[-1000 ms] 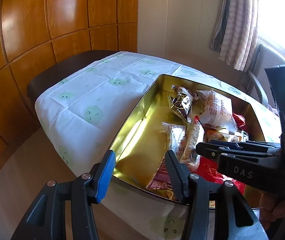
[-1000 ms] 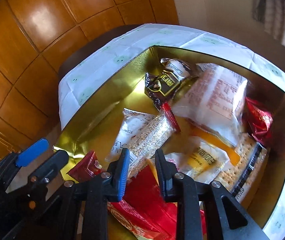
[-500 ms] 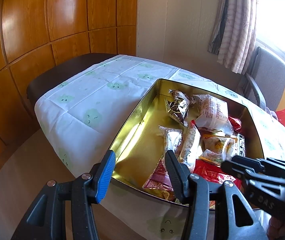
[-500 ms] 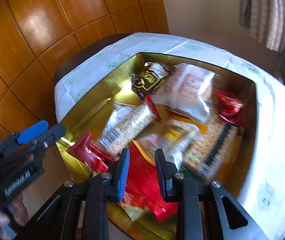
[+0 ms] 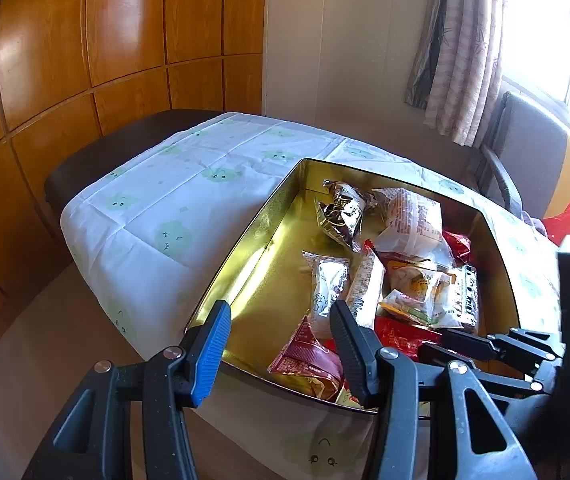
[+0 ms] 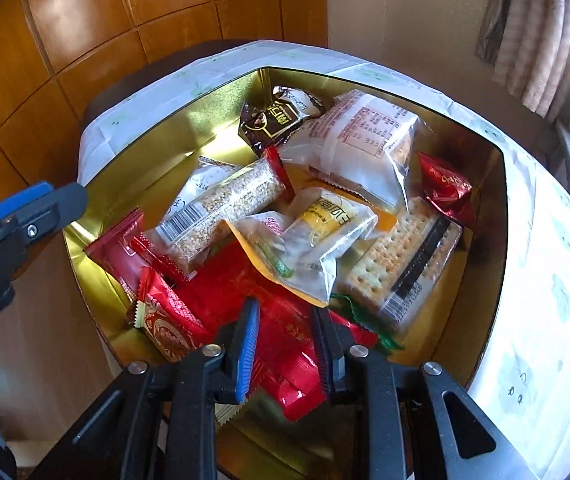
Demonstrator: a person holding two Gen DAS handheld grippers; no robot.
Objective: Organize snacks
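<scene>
Wood-panelled wall [image 5: 125, 40], curtained bright window [image 5: 545, 32], grey chair [image 5: 525, 160].

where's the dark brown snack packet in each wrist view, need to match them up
Left wrist: dark brown packet lies right of centre, against the far wall of the gold tin.
Right wrist: dark brown packet lies above centre, in the tin's far corner.
Shared landmark: the big clear bag with red print, just right of it in both.

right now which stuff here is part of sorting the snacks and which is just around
Part of the job:
gold tin
cracker pack
sesame bar
dark chocolate packet
red packets

Just around:
tablecloth
curtain
chair
wood panelling
</scene>
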